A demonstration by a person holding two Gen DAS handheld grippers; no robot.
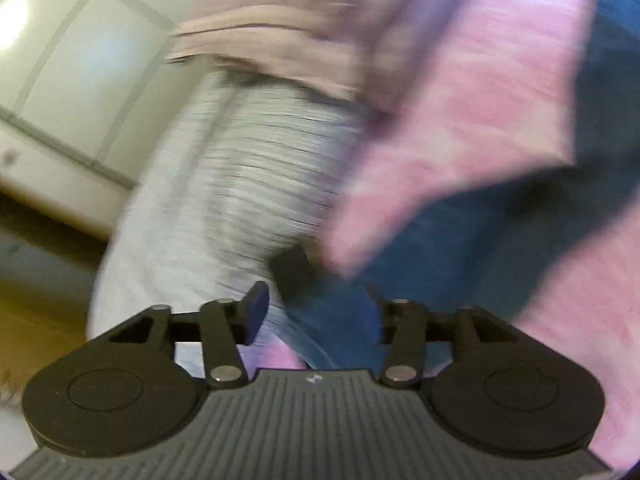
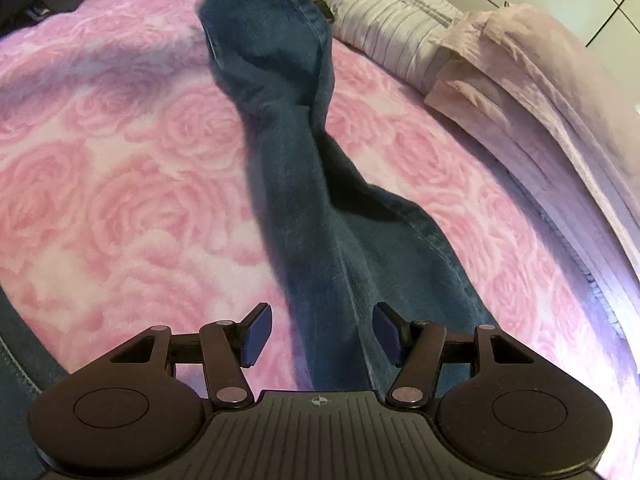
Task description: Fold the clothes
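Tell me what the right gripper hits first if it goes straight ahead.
The right gripper, jaws open, points along the blue jeans lying on the pink rose blanket; it would probably meet the denim first, though depth is unclear.

Dark blue denim jeans (image 2: 320, 208) on a pink rose-patterned blanket (image 2: 120, 184); beside the blanket, a grey-white striped quilt (image 2: 384, 24) and mauve cloth (image 2: 532, 76).

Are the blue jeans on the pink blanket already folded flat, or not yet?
Not yet. The jeans lie stretched out and twisted along the pink blanket, passing between the fingers of the open right gripper.
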